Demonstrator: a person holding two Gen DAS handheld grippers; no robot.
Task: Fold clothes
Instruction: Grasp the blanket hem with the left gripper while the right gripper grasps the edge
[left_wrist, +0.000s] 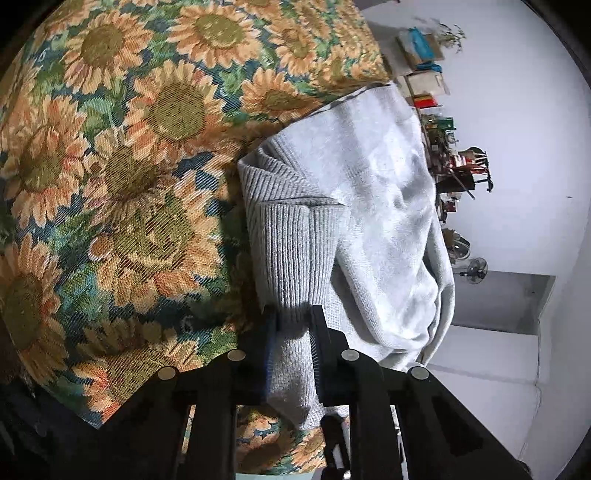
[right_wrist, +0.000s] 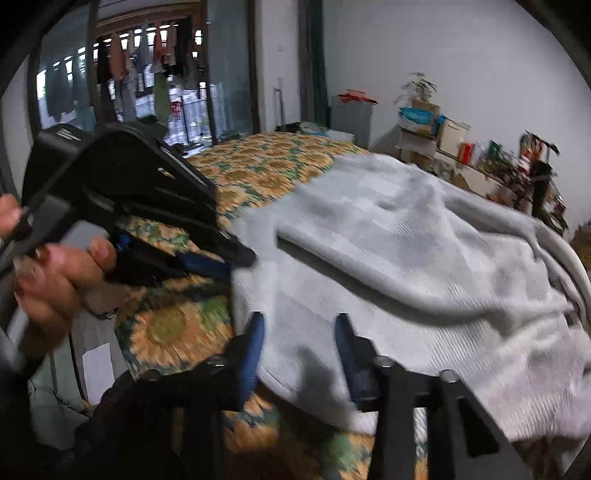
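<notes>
Both black claws grip the soft grey knitted sweater (left_wrist: 369, 221) on the sunflower-print cloth (left_wrist: 129, 166).
Left claw (left_wrist: 293, 314) pinches its ribbed edge; right claw (right_wrist: 299, 321), half open, straddles the near edge. Mid-fold: carry both edges across evenly.

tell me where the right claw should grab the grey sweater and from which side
Judging by its pose, take the near hem edge of the grey sweater, coming in low from the bed's near side: the open right claw already straddles it, beside the left claw pinching ribbing.
</notes>
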